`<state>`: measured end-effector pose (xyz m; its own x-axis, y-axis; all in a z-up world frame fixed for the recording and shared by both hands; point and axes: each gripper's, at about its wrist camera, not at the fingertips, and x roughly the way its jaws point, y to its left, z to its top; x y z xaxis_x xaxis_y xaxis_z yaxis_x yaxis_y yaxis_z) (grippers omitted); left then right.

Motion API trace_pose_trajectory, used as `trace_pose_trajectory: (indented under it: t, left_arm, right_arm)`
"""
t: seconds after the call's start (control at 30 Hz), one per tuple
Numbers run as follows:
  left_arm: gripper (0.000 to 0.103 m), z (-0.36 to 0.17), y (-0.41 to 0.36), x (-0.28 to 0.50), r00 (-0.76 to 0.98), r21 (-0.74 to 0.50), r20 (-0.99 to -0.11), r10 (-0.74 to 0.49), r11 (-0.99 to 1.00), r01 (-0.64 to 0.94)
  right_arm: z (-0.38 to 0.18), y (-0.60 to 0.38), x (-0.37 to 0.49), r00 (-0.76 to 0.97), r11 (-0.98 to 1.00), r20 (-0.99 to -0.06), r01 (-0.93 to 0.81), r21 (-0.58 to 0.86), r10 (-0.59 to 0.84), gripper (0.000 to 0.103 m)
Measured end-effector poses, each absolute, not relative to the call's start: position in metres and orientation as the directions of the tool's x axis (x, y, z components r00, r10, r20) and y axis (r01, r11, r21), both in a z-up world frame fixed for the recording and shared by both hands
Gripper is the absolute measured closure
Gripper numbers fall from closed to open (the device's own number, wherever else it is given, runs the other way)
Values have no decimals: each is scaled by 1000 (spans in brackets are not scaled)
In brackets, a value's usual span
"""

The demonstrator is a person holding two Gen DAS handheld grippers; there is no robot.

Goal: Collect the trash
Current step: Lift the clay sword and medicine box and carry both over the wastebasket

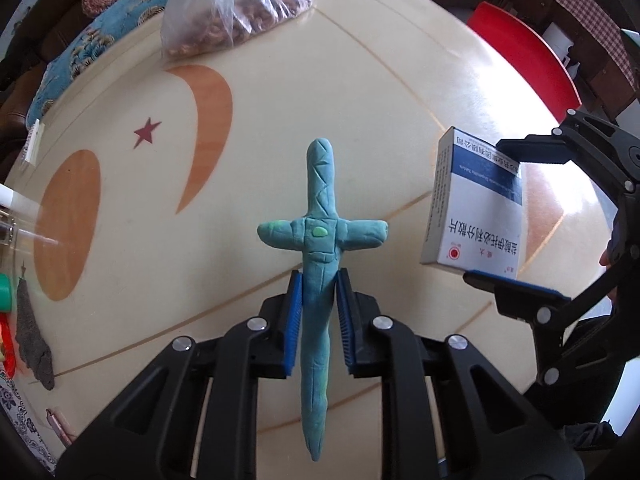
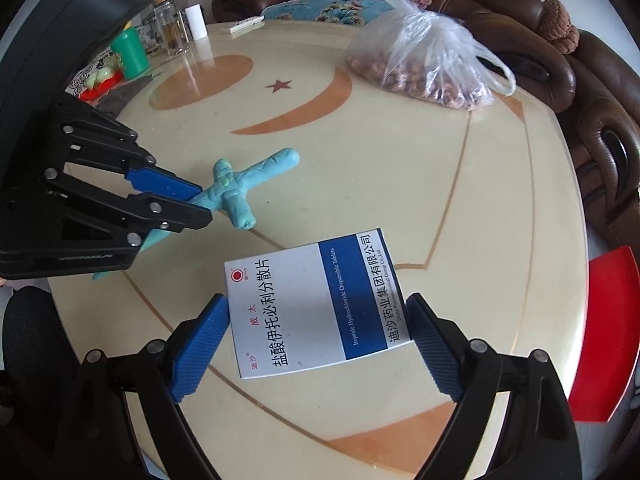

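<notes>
My left gripper (image 1: 318,316) is shut on a blue-green clay cross (image 1: 320,232), gripping its long lower shaft and holding it above the cream table (image 1: 280,100). The cross also shows in the right wrist view (image 2: 236,188), held by the left gripper (image 2: 196,204). My right gripper (image 2: 316,340) is shut on a white-and-blue medicine box (image 2: 316,300), its pads on the box's two short ends. The box (image 1: 476,204) and right gripper (image 1: 516,216) show at the right of the left wrist view.
A clear plastic bag of nuts (image 2: 432,56) lies at the table's far side. A glass jar (image 2: 170,24), green cup (image 2: 130,52), white roll (image 2: 196,22) and grey cloth (image 1: 34,336) sit at one edge. A brown sofa (image 2: 580,92) and a red stool (image 1: 524,56) stand beside the table.
</notes>
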<state>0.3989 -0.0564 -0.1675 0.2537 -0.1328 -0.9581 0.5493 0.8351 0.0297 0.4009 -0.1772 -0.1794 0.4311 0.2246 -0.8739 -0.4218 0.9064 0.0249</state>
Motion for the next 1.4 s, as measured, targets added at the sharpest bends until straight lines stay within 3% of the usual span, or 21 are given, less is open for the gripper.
trace_pose_trajectory:
  t: [0.87, 1.4]
  left_arm:
    - [84, -86, -32, 253, 376, 62, -903, -208, 802, 594]
    - [84, -118, -39, 169, 313, 1, -908, -277, 748, 664]
  right_arm:
    - [-97, -169, 247, 528, 939, -823, -342, 16, 207, 17]
    - [-127, -166, 147, 492, 954, -847, -295, 58, 203, 17]
